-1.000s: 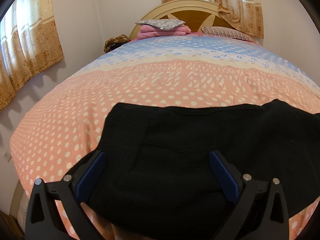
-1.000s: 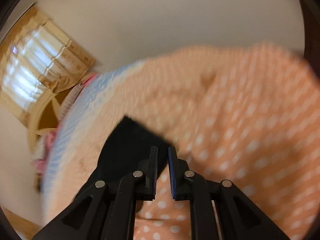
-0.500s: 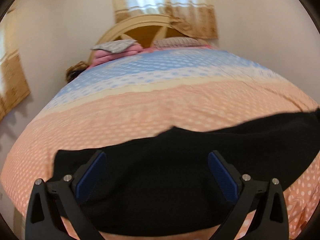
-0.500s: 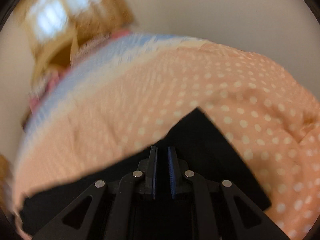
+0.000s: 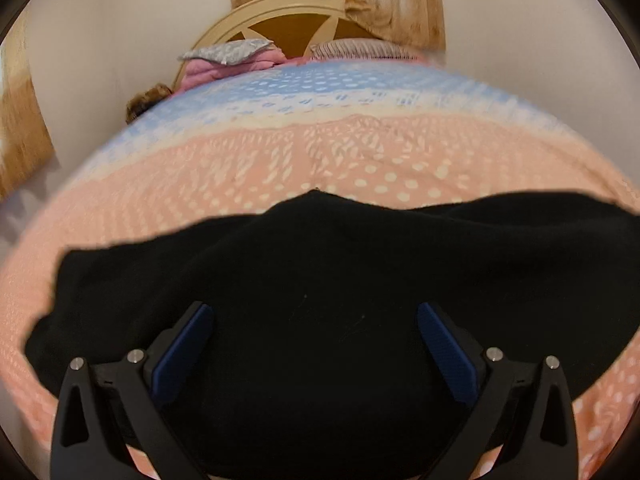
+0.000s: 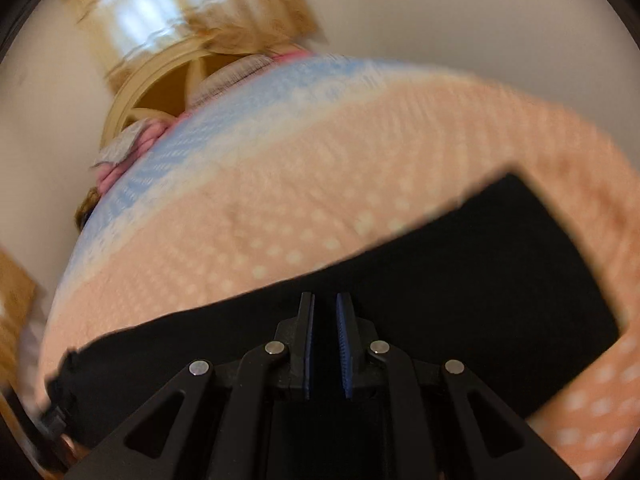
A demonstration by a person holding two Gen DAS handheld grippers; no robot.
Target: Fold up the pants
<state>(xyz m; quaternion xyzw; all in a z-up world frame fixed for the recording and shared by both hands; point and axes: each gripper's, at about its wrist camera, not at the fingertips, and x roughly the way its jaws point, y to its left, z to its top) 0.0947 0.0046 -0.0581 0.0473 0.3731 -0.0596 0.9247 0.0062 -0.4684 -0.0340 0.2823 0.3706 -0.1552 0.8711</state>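
We find the black pants (image 5: 340,280) spread lengthwise on the dotted bedspread (image 5: 320,160), folding unfinished; left gripper (image 5: 316,320) gapes empty, right gripper (image 6: 325,312) nearly closed, apparently empty.

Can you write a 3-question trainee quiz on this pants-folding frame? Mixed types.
1. True or false: the left gripper is wide open above the black pants.
2. Multiple choice: the right gripper shows A) wide-spread fingers, B) fingers nearly together, a narrow gap between them, C) fingers out of view.
3. Fill in: the pants lie on a dotted ____ bedspread that turns blue toward the headboard.

Key: 1 true; 2 B; 3 peach.
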